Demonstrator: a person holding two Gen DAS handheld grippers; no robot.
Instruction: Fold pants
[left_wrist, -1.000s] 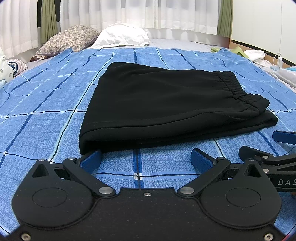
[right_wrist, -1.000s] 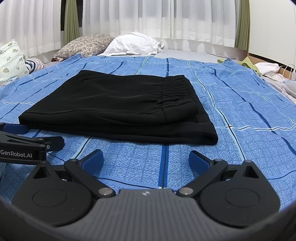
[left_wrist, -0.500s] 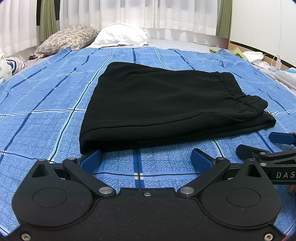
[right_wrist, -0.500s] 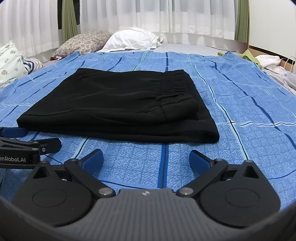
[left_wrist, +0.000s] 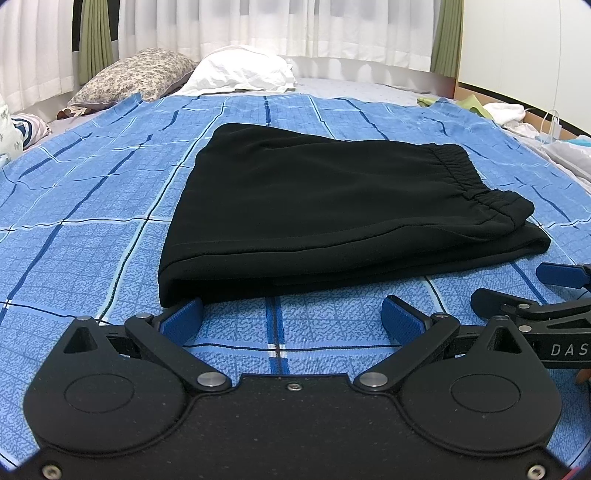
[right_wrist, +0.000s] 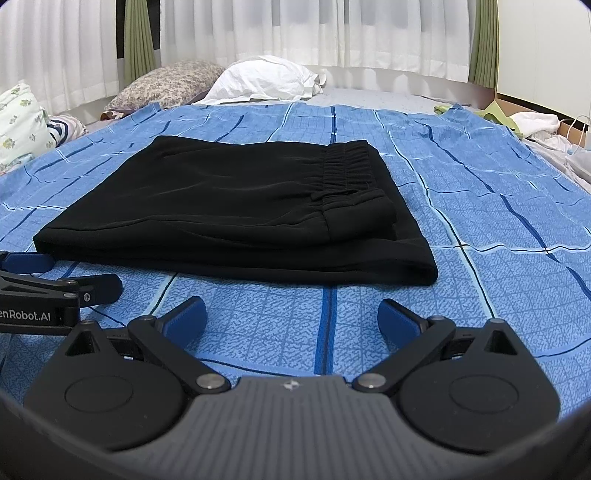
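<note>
Pants (left_wrist: 332, 210) folded, just ahead of empty, spread left gripper (left_wrist: 291, 317) and right gripper (right_wrist: 291, 317).

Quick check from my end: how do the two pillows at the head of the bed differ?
The patterned pillow has a small floral print; the white pillow is plain. The patterned one lies further left, and the white one sits nearer the middle, looking more crumpled. Both lie beyond the blue bedspread, before the curtains.
</note>
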